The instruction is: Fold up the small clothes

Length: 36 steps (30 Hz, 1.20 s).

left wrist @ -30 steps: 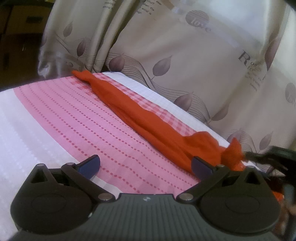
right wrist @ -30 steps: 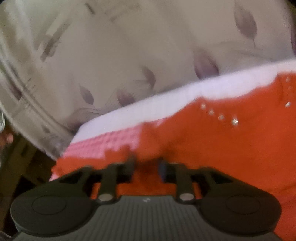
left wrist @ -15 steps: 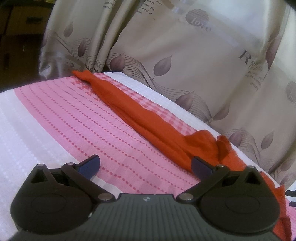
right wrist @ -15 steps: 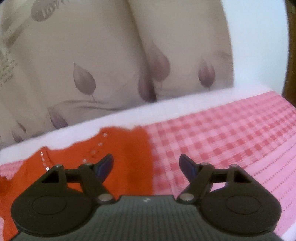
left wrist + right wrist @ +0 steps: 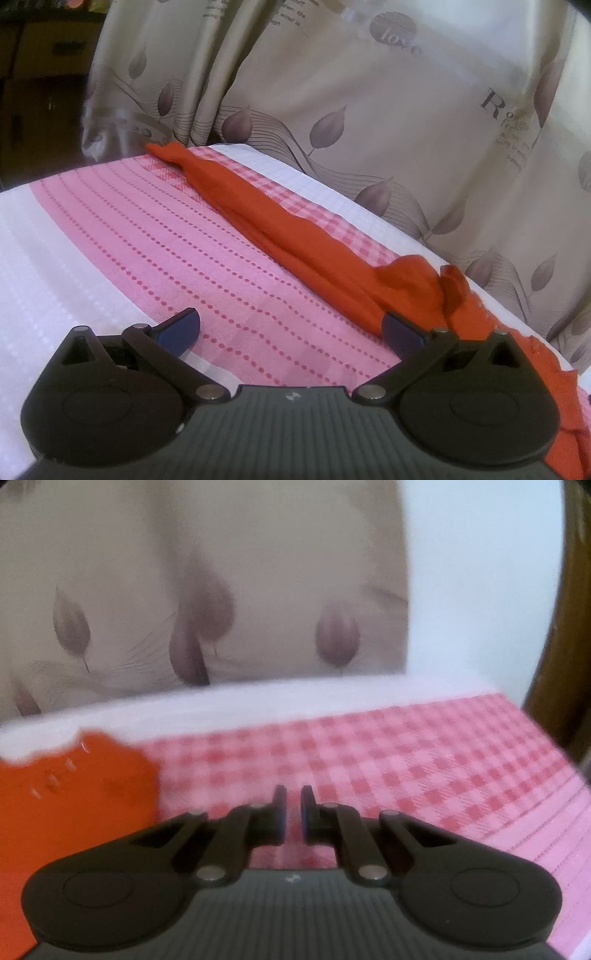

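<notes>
Left wrist view has the orange garment [image 5: 295, 236] bunched long along the bedspread's [image 5: 155, 240] far edge, left gripper [image 5: 291, 328] spread wide and empty, right gripper [image 5: 293, 812] pinched together on nothing, so I'd flatten it before folding.

The left tongs [image 5: 290, 330] are angled downward with jaws spread wide and nothing between them. The right tongs [image 5: 293, 814] also tilt downward; their jaws have just closed to a thin slit, gripping nothing.
</notes>
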### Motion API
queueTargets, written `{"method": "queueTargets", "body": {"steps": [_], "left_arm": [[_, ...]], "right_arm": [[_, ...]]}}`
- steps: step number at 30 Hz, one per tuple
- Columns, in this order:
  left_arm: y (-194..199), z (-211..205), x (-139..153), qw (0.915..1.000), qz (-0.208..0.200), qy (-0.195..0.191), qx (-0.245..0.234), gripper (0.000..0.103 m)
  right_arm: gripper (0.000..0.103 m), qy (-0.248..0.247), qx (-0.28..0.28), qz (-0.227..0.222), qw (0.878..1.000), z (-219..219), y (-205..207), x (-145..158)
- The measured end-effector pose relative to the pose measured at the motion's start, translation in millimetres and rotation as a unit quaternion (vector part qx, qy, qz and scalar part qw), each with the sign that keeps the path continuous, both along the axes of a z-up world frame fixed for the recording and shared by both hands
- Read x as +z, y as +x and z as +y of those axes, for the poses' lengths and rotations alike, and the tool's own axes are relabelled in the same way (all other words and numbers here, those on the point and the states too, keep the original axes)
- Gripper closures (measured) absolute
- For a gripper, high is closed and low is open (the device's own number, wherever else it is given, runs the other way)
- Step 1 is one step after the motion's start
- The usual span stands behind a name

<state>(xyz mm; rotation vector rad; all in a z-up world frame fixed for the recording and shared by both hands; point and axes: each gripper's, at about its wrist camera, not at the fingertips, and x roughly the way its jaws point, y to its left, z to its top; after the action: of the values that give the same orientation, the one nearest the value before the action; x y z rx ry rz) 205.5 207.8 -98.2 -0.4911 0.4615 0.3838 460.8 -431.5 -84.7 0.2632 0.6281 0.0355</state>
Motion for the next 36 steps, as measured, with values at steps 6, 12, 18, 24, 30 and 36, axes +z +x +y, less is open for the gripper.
{"method": "queueTargets", "body": {"steps": [6,12,18,24,30,36], "left_arm": [[-0.2,0.4,0.0,1.0000,0.000,0.000,0.000,0.000],[-0.9,1.0,-0.4,1.0000,-0.001,-0.002,0.000,0.000],[-1.3,1.0,-0.5,1.0000,-0.002,-0.003,0.001,0.000],[-1.2,1.1,-0.7,1.0000,-0.002,-0.003,0.001,0.000],[-1.2,1.2,-0.6,1.0000,-0.002,-0.003,0.000,0.000],[-2.4,2.0,-0.5,1.0000,-0.005,-0.006,0.001,0.000]], "right_arm": [[0.039,0.024,0.082,0.003,0.996,49.1,-12.3,7.5],[0.087,-0.095,0.129,0.038,0.986,104.8,-8.9,-17.4],[0.102,-0.151,0.084,0.031,0.984,65.5,-11.6,-29.4],[0.099,-0.064,0.045,-0.001,0.997,18.4,-33.5,-19.1],[0.098,-0.072,0.192,-0.062,0.977,85.2,-62.2,-2.1],[0.101,-0.175,0.191,-0.013,0.966,84.8,-56.9,-33.9]]}}
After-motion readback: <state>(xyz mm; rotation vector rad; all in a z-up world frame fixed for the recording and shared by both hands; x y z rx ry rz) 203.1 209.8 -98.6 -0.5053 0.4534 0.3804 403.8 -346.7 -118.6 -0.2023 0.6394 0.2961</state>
